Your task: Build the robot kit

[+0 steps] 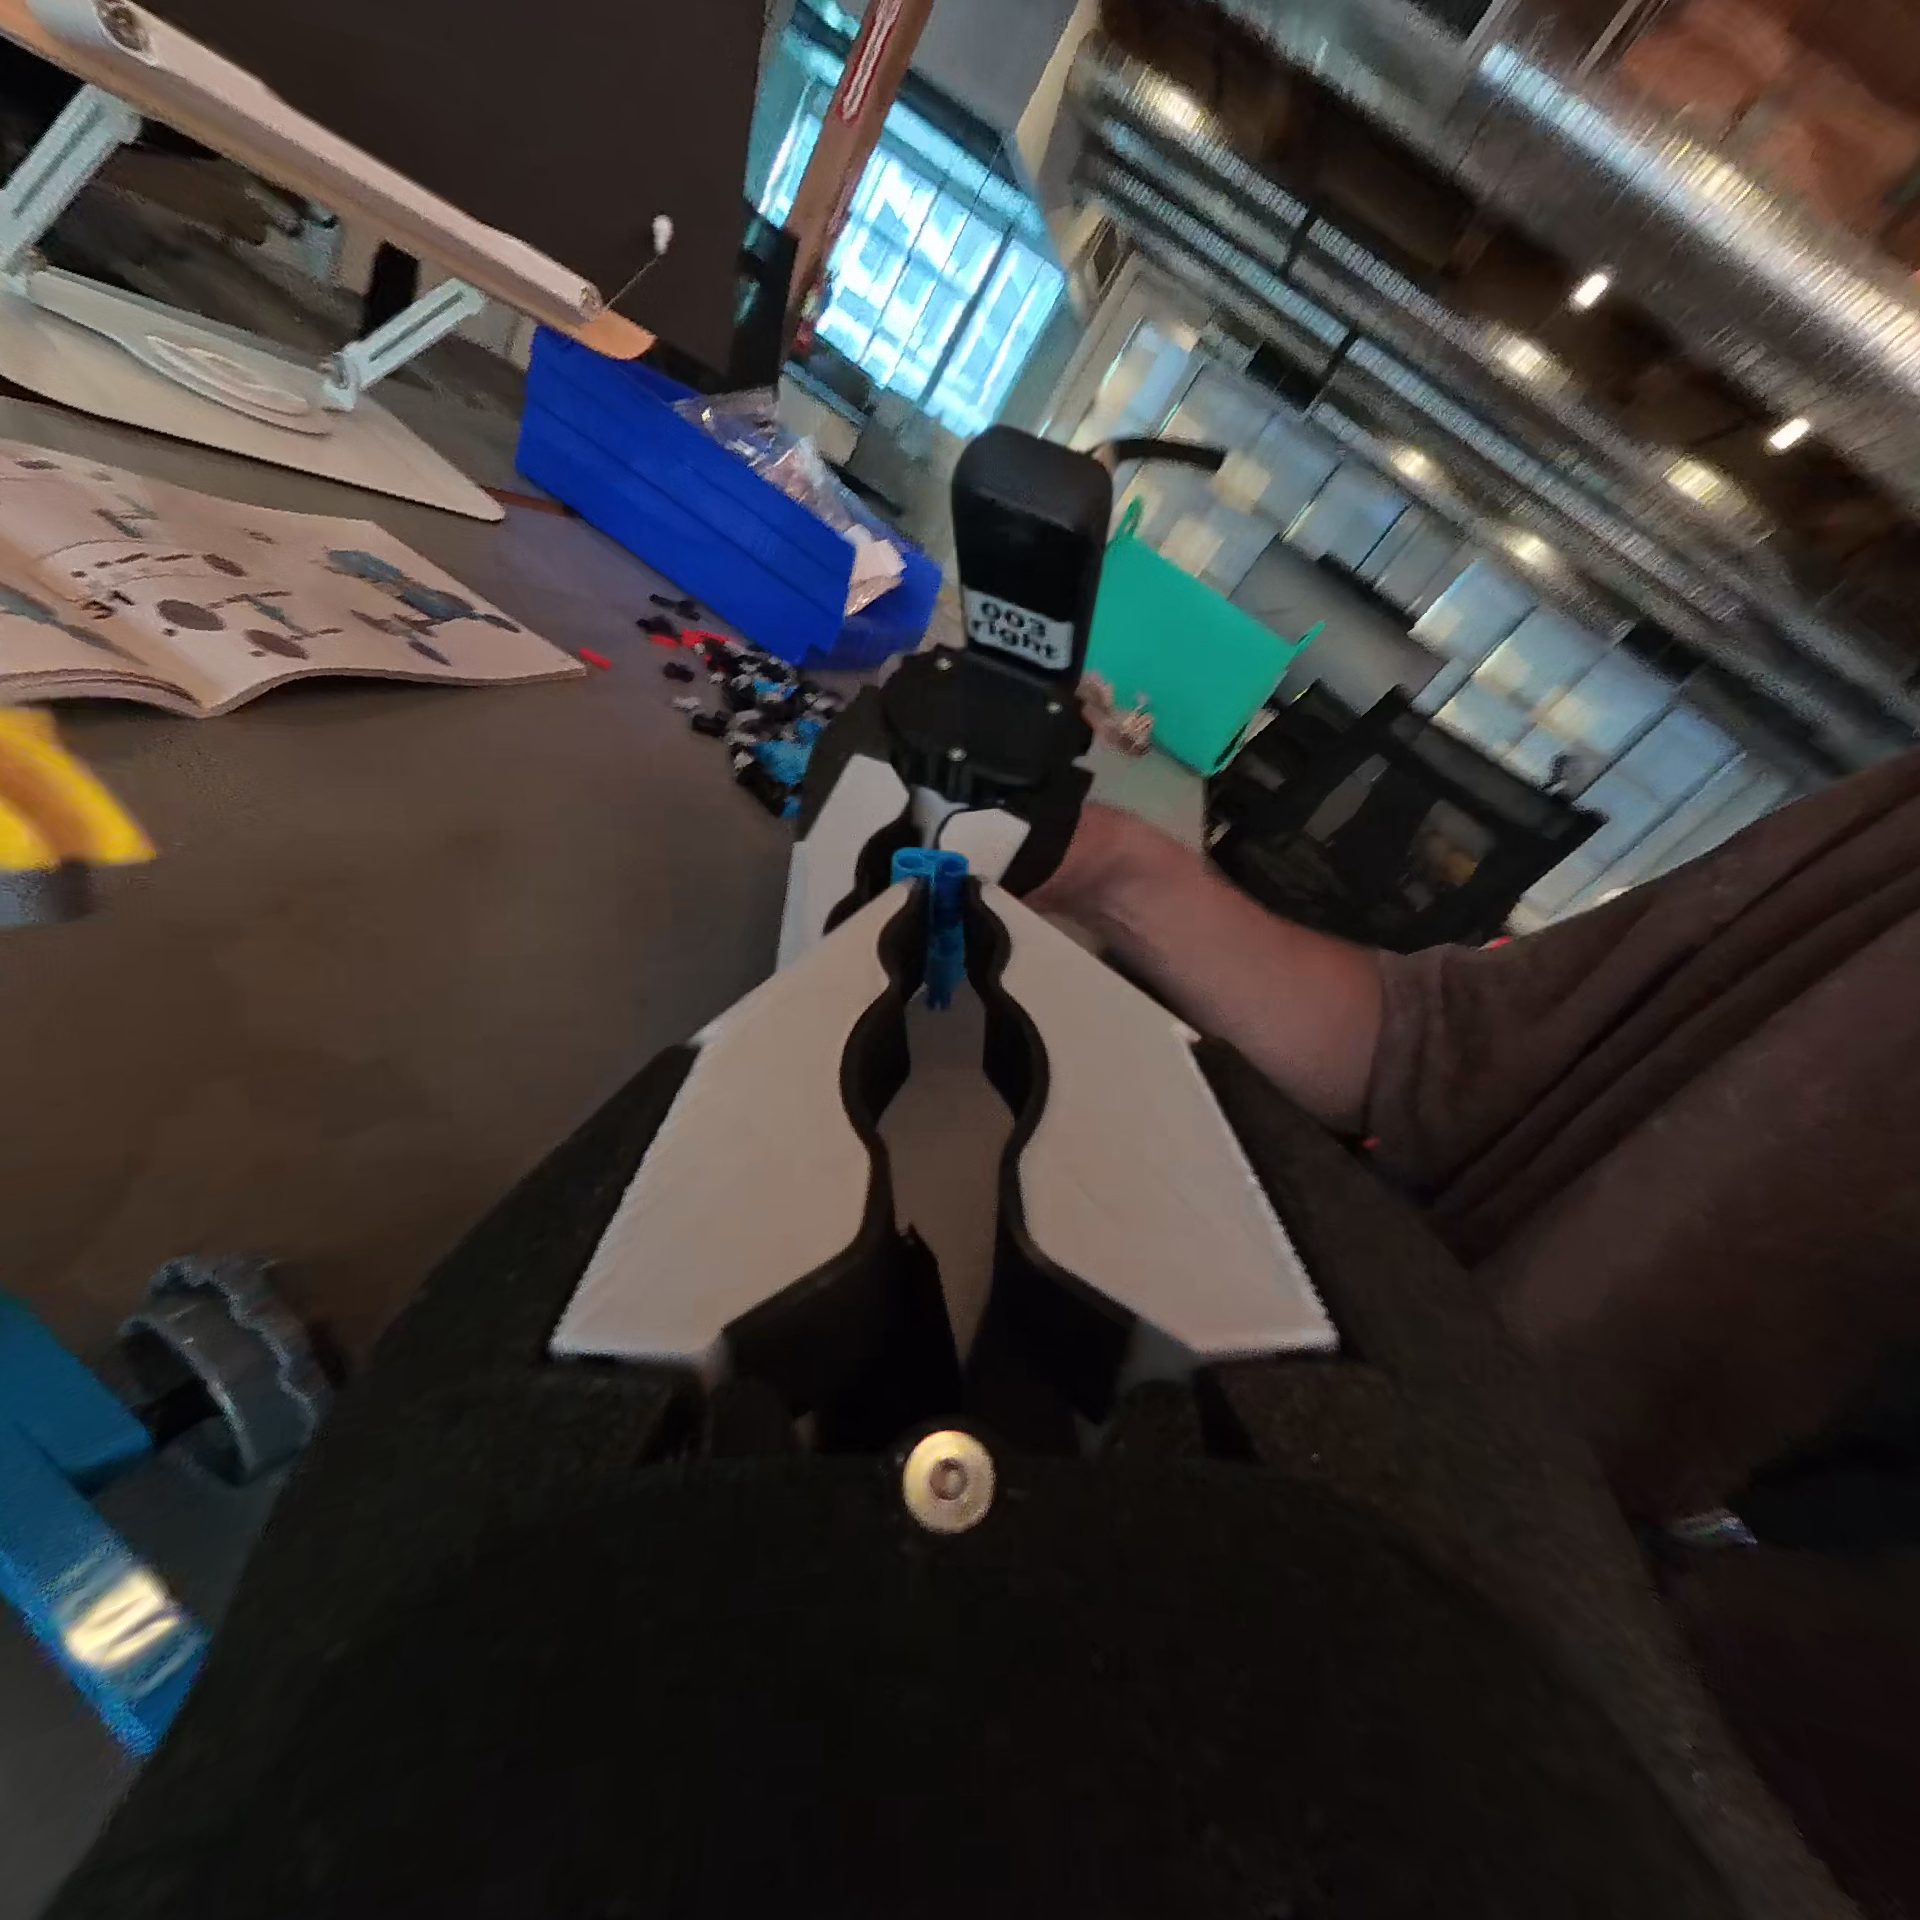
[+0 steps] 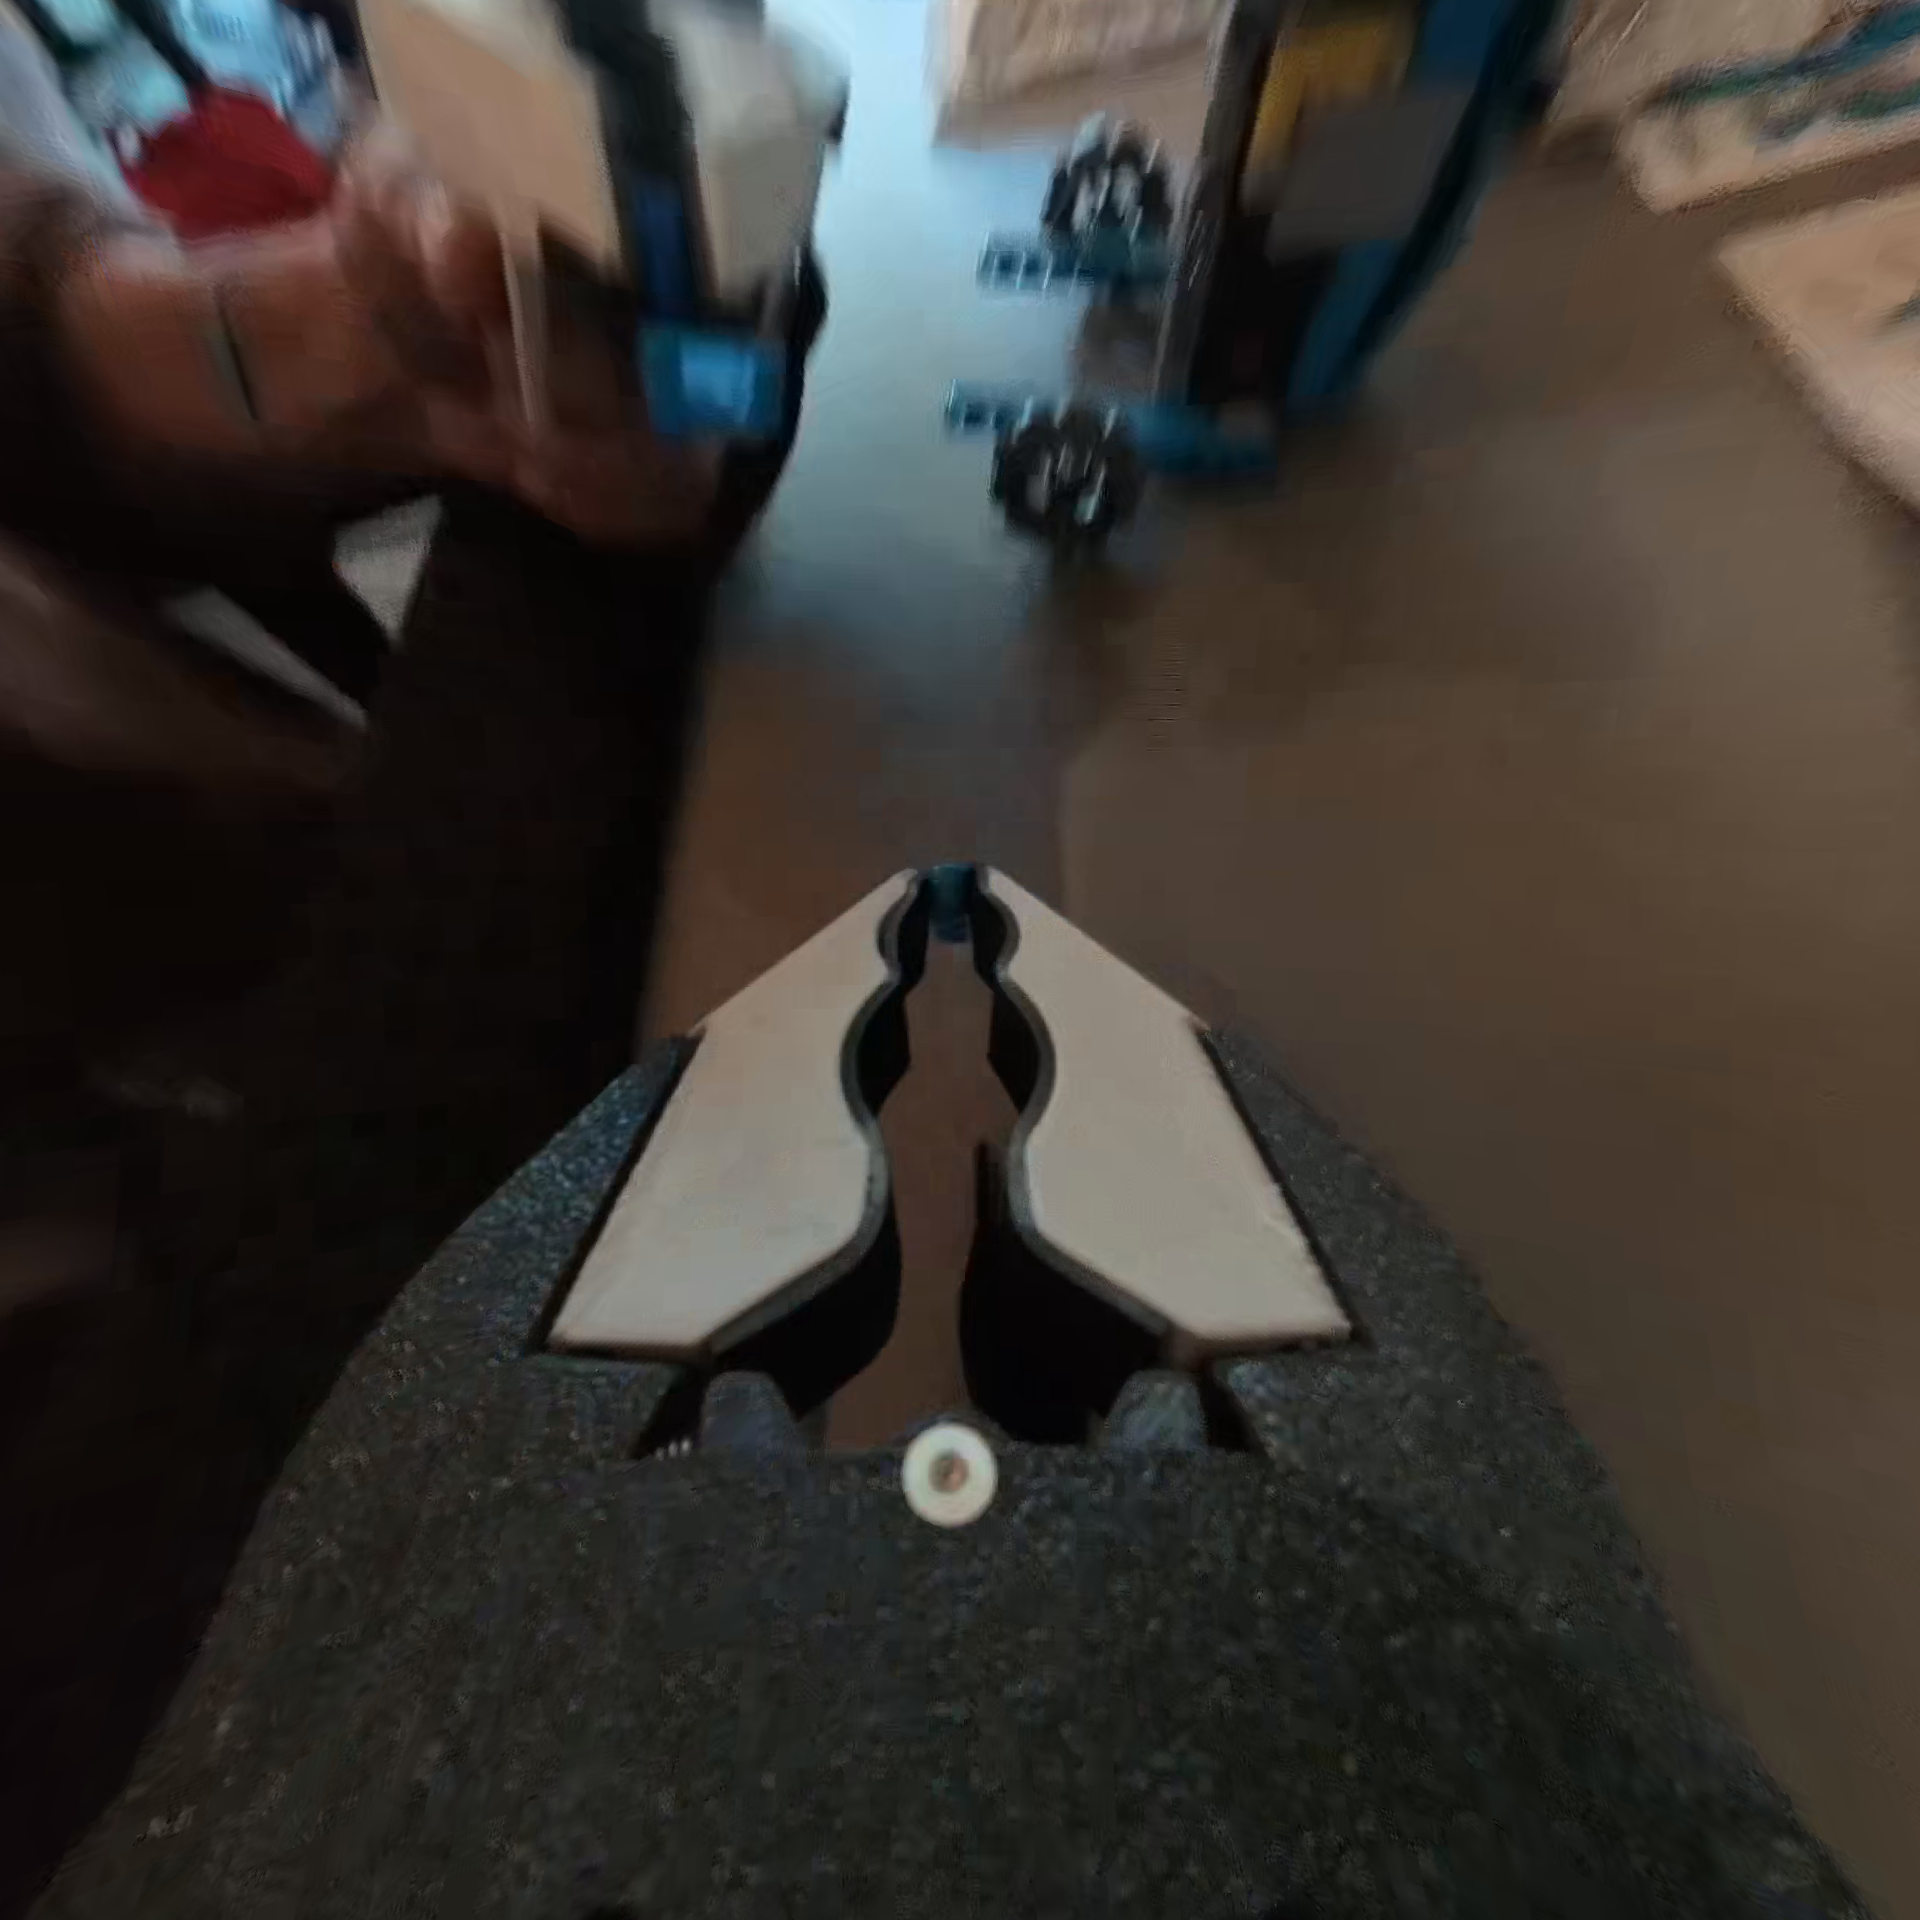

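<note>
Two small blue plastic pegs are seen, one (image 1: 942, 925) pinched endwise at the left gripper (image 1: 940, 888) tips, another (image 2: 951, 904) clamped by the right gripper (image 2: 951, 883); both are judged light, rigid, slippery, best held mid-shaft.

A dark grey-brown table (image 1: 364, 935) is seen in the foreground, its surface matte and evenly lit. Beyond the table, a dark wall panel (image 1: 499, 156) is set at its far edge. To the right of that panel, tall bright windows (image 1: 925, 281) are seen, daylight being let in through them. Above and to the right of the windows, a ribbed silver duct (image 1: 1714, 239) is run along a brick ceiling, with small round ceiling lights (image 1: 1590, 289) fitted beneath it. The far room is blurred.
</note>
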Demonstrator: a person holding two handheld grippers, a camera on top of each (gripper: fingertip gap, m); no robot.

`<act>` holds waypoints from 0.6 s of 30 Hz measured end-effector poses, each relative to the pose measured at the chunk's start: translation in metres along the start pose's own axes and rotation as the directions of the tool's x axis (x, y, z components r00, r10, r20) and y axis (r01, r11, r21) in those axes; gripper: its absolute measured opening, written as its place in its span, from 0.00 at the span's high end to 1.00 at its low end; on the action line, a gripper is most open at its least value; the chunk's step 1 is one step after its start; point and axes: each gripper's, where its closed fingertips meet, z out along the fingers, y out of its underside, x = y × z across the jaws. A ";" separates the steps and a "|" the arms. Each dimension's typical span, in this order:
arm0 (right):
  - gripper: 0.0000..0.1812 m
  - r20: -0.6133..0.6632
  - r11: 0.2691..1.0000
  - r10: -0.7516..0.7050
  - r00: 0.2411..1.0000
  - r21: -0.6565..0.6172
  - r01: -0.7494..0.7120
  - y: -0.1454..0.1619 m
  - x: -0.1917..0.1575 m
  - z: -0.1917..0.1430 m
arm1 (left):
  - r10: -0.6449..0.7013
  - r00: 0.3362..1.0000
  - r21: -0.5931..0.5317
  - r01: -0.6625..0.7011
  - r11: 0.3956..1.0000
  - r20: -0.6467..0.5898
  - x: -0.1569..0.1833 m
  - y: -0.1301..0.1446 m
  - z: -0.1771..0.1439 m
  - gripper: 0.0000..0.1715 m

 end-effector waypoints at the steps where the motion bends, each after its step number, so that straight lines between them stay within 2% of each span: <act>1: 0.96 -0.003 1.000 -0.001 1.000 -0.020 0.001 0.010 0.001 -0.001 | 0.038 0.999 -0.031 -0.037 0.999 0.035 -0.003 0.003 0.002 0.97; 3: 0.96 -0.010 0.999 0.000 1.000 -0.052 0.000 0.022 0.005 -0.009 | 0.165 0.980 -0.138 -0.149 0.979 0.108 -0.009 0.013 0.006 0.97; 4: 0.96 -0.042 0.995 -0.006 0.999 -0.097 0.002 0.031 0.012 -0.014 | 0.255 0.958 -0.223 -0.222 0.949 0.132 -0.013 0.021 0.009 0.97; 5: 0.96 -0.071 0.986 -0.024 0.997 -0.166 0.012 0.045 0.017 -0.018 | 0.342 0.931 -0.329 -0.284 0.900 0.131 -0.016 0.034 0.011 0.97; 7: 0.96 -0.062 0.985 -0.037 0.997 -0.170 0.026 0.051 0.016 -0.021 | 0.449 0.887 -0.496 -0.343 0.798 0.108 -0.025 0.058 0.016 0.97; 9: 0.93 -0.071 0.984 -0.033 0.997 -0.178 0.019 0.051 0.018 -0.023 | 0.477 0.874 -0.555 -0.351 0.754 0.096 -0.032 0.072 0.023 0.97; 11: 0.84 -0.103 0.983 -0.046 0.994 -0.181 0.027 0.048 0.021 -0.025 | 0.467 0.881 -0.616 -0.325 0.717 0.079 -0.040 0.089 0.026 0.97; 13: 0.82 -0.132 0.988 -0.109 0.985 -0.126 0.092 0.033 0.018 -0.026 | 0.485 0.872 -0.657 -0.322 0.682 0.075 -0.046 0.099 0.027 0.97; 15: 0.82 -0.144 0.971 -0.237 0.961 -0.058 0.231 0.010 0.001 -0.021 | 0.489 0.871 -0.661 -0.332 0.672 0.059 -0.045 0.102 0.028 0.96; 16: 0.78 -0.163 0.952 -0.308 0.937 -0.046 0.304 0.002 -0.008 -0.014 | 0.479 0.876 -0.662 -0.324 0.676 0.061 -0.045 0.102 0.028 0.96; 18: 0.77 -0.198 0.898 -0.439 0.876 -0.130 0.421 0.005 -0.017 0.003 | 0.435 0.897 -0.653 -0.280 0.704 0.085 -0.048 0.100 0.028 0.97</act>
